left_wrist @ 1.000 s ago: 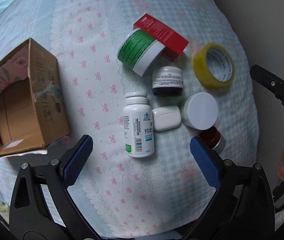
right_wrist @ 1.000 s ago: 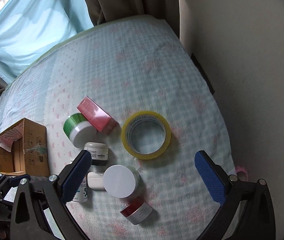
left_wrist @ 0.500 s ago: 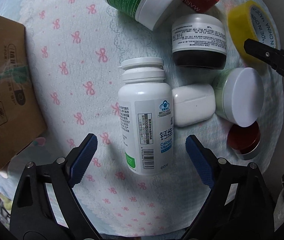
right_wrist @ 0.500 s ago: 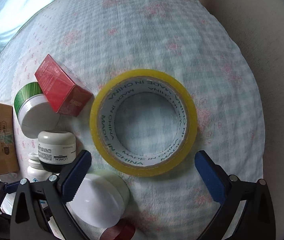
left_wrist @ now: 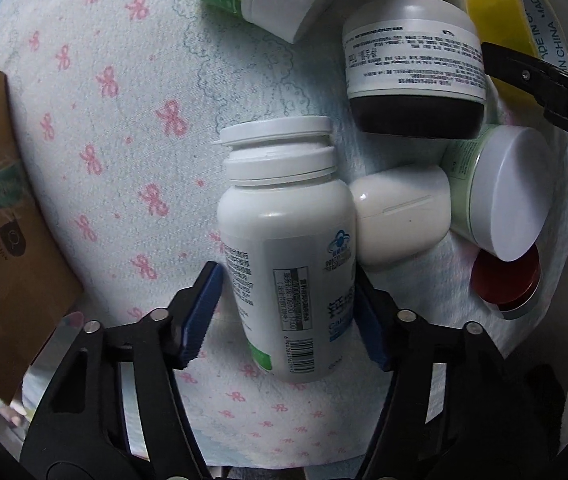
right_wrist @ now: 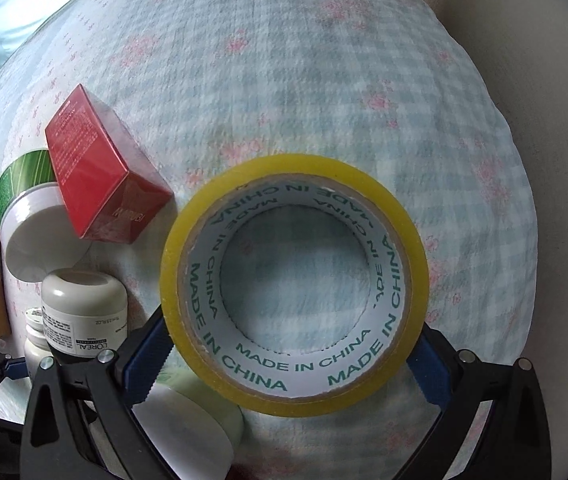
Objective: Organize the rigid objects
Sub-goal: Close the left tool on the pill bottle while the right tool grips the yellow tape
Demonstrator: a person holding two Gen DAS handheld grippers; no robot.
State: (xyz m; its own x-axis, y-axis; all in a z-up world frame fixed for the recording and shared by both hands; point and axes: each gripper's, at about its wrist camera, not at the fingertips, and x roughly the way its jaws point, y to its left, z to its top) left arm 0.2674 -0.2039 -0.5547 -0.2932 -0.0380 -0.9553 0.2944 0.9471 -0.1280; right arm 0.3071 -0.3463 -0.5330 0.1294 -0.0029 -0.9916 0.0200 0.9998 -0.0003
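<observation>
Evidently both picks are underway: the left tongs pinch the bottle, the right tongs clasp the tape; next, lift toward the box.

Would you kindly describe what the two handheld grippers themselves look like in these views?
Both the left gripper and the right gripper share one build: black plastic arms with triangular cut-outs, silver round screw heads at the joints, and blue ribbed pads on the fingers. No cables or sleeves show. Part of a white letter marks the right gripper's black frame seen from the left wrist camera.
</observation>
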